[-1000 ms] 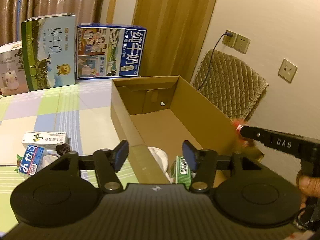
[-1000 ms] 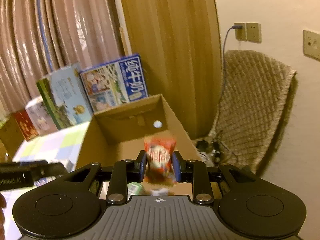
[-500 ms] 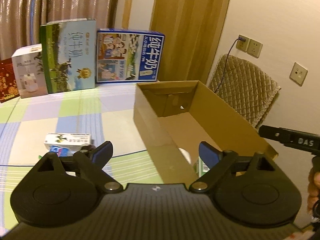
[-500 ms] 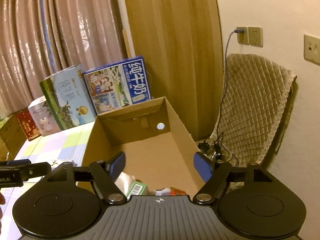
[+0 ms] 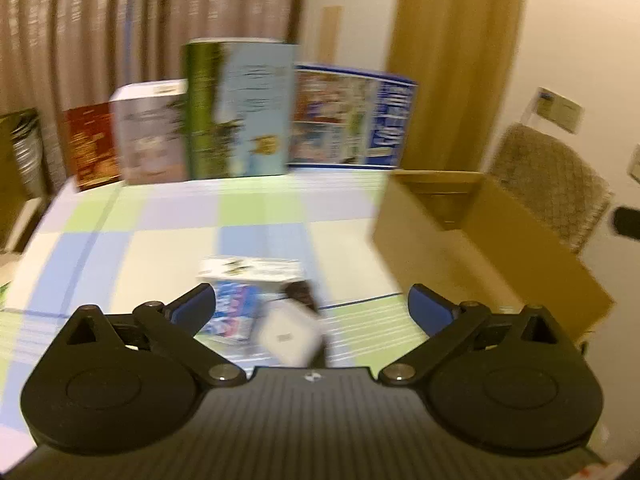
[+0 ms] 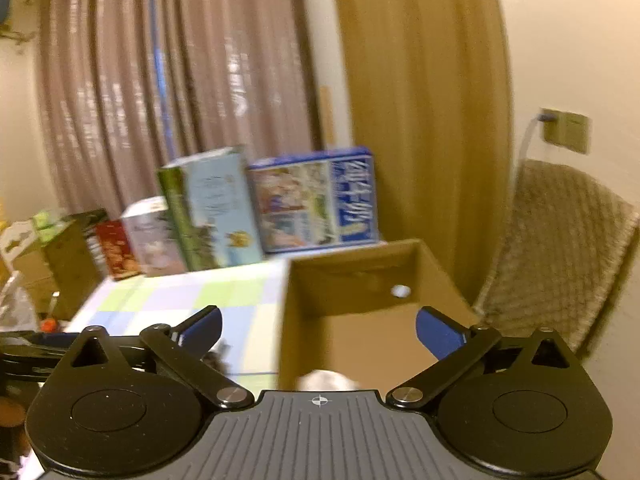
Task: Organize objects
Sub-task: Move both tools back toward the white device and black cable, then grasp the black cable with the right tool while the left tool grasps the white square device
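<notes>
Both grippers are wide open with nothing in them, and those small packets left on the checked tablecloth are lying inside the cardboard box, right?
Not quite. The small packets lie on the checked tablecloth outside the cardboard box, as the left wrist view shows. The left gripper and right gripper are indeed open and empty.

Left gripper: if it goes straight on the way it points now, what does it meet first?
Probably the small white packet between its open jaws, beside the blue-and-white pack on the checked tablecloth; blur leaves depth uncertain.
</notes>
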A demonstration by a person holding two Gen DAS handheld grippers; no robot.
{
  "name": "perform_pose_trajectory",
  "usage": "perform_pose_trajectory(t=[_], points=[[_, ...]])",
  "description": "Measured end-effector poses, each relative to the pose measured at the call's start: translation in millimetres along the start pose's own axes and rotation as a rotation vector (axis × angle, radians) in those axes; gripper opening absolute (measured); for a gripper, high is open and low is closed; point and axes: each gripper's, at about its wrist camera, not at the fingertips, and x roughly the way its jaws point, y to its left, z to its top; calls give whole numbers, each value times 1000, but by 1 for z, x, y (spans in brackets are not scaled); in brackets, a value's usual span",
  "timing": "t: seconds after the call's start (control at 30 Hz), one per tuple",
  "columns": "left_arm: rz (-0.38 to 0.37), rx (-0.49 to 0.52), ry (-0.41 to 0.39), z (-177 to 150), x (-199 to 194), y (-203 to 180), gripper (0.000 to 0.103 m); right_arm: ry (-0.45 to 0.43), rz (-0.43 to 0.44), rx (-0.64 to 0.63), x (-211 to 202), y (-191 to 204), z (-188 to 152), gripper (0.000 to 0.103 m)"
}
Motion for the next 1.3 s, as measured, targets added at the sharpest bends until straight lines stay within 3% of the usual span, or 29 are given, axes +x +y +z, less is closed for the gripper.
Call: perform_pose_trajectory(t=[0.17,0.37,0.63,0.7,0.87,1.1,1.3], points=[[81,-38,12,-11,-10,46,102,2,91,-34,14,47,-3,101],[136,-61,41,-25,-13,79,102,88,189,-124,54,101,-43,101],[151,-19,87,-31,3,91,102,252,189,-240,121,123,-102,100],[142,5,92,-30,8,90,102,291,193,-214,134,121,-109,94],[162,68,115,-28,29,92,102,355,175,-182,167,115,-125,67],[128,48,172,-36,54,98,102,413,172,-174,202,110,-143,53],[87,56,186,-46,72,96,102,407,149,-259,212,119,-154,36]])
